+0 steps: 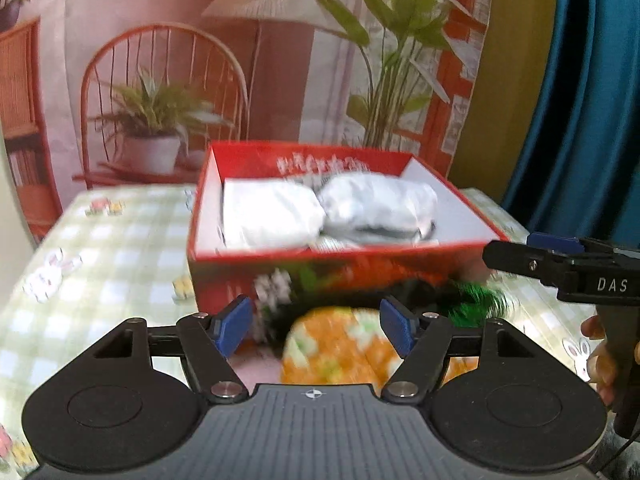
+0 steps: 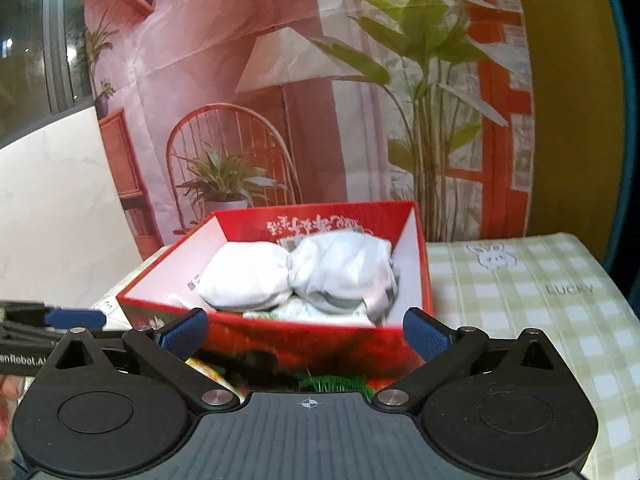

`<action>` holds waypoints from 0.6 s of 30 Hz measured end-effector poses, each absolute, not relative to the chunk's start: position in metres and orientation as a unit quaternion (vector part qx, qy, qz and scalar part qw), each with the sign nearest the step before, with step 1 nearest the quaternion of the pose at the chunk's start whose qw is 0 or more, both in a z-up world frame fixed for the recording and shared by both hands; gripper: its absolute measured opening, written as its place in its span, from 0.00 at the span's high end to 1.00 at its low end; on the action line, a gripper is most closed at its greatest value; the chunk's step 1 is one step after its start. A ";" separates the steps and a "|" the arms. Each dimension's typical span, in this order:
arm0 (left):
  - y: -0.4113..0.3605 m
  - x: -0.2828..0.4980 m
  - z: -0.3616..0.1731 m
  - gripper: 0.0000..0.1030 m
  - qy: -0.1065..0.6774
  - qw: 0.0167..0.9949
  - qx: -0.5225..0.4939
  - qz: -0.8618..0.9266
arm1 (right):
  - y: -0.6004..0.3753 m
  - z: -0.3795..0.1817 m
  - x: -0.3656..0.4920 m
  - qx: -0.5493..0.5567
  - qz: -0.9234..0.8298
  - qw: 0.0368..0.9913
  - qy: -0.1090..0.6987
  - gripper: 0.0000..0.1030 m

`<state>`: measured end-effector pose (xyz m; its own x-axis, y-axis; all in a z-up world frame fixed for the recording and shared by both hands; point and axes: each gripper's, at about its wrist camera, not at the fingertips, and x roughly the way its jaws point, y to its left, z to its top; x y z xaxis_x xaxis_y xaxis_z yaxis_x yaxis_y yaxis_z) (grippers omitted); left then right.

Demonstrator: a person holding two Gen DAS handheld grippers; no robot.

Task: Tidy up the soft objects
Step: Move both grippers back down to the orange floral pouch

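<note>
A red cardboard box (image 1: 224, 276) (image 2: 421, 264) stands on the checked tablecloth and holds two white rolled cloth bundles, one on the left (image 1: 272, 216) (image 2: 244, 276) and one on the right (image 1: 380, 204) (image 2: 344, 270). In front of the box lies a blurred orange, green and white checked soft item (image 1: 340, 348) (image 2: 204, 368). My left gripper (image 1: 316, 330) is open over it, the pads not pressing on it. Beside it are a black piece (image 1: 408, 292) (image 2: 256, 360) and a green fringed piece (image 1: 476, 302) (image 2: 332, 382). My right gripper (image 2: 304, 334) is wide open before the box, with nothing held.
A green checked tablecloth (image 2: 520, 312) with rabbit prints covers the table, bare to the box's right. The right gripper (image 1: 532, 258) and the hand (image 1: 600, 356) holding it show at the right edge of the left wrist view. A printed backdrop hangs behind the table, a blue curtain (image 1: 580, 120) beside it.
</note>
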<state>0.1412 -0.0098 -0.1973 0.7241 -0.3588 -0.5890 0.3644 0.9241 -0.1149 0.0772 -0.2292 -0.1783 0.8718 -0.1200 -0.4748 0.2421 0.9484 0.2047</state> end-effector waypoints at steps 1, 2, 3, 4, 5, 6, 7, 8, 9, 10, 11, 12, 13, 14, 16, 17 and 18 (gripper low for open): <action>-0.011 0.139 -0.201 0.29 0.319 0.928 0.004 -0.195 | -0.228 -0.182 0.073 0.133 -0.098 0.958 0.234 0.00; -0.012 0.136 -0.206 0.29 0.322 0.926 0.005 -0.195 | -0.226 -0.186 0.069 0.138 -0.102 0.957 0.236 0.00; -0.013 0.134 -0.209 0.29 0.325 0.925 0.006 -0.195 | -0.225 -0.189 0.064 0.142 -0.110 0.955 0.236 0.00; -0.014 0.131 -0.213 0.29 0.326 0.925 0.007 -0.195 | -0.224 -0.194 0.060 0.145 -0.120 0.953 0.236 0.00; -0.014 0.129 -0.216 0.29 0.326 0.925 0.008 -0.194 | -0.222 -0.198 0.056 0.147 -0.131 0.951 0.236 0.00; -0.014 0.126 -0.218 0.29 0.326 0.925 0.008 -0.193 | -0.220 -0.202 0.052 0.148 -0.138 0.950 0.238 0.00; -0.015 0.124 -0.220 0.29 0.325 0.926 0.008 -0.193 | -0.218 -0.208 0.048 0.150 -0.141 0.948 0.243 0.00; -0.015 0.122 -0.220 0.29 0.324 0.926 0.007 -0.194 | -0.217 -0.212 0.046 0.151 -0.138 0.947 0.249 0.00; -0.015 0.120 -0.222 0.29 0.324 0.926 0.005 -0.196 | -0.216 -0.217 0.043 0.153 -0.133 0.946 0.255 0.00; -0.015 0.119 -0.223 0.29 0.324 0.925 0.003 -0.197 | -0.214 -0.222 0.040 0.153 -0.131 0.945 0.259 0.00; -0.014 0.117 -0.224 0.29 0.325 0.925 0.000 -0.196 | -0.211 -0.227 0.036 0.152 -0.132 0.943 0.263 0.00; -0.013 0.116 -0.227 0.29 0.328 0.925 -0.005 -0.193 | -0.209 -0.231 0.034 0.151 -0.132 0.941 0.271 0.00; -0.013 0.114 -0.230 0.29 0.332 0.924 -0.010 -0.190 | -0.207 -0.237 0.033 0.151 -0.129 0.938 0.283 0.00; -0.012 0.113 -0.233 0.29 0.337 0.923 -0.014 -0.188 | -0.206 -0.242 0.032 0.154 -0.122 0.935 0.295 0.00; -0.011 0.111 -0.240 0.29 0.348 0.918 -0.022 -0.187 | -0.204 -0.249 0.032 0.162 -0.112 0.929 0.312 0.00; -0.010 0.110 -0.243 0.29 0.352 0.917 -0.023 -0.187 | -0.204 -0.251 0.033 0.167 -0.106 0.927 0.319 0.00; -0.010 0.110 -0.245 0.29 0.354 0.916 -0.024 -0.187 | -0.204 -0.252 0.034 0.170 -0.103 0.925 0.324 0.00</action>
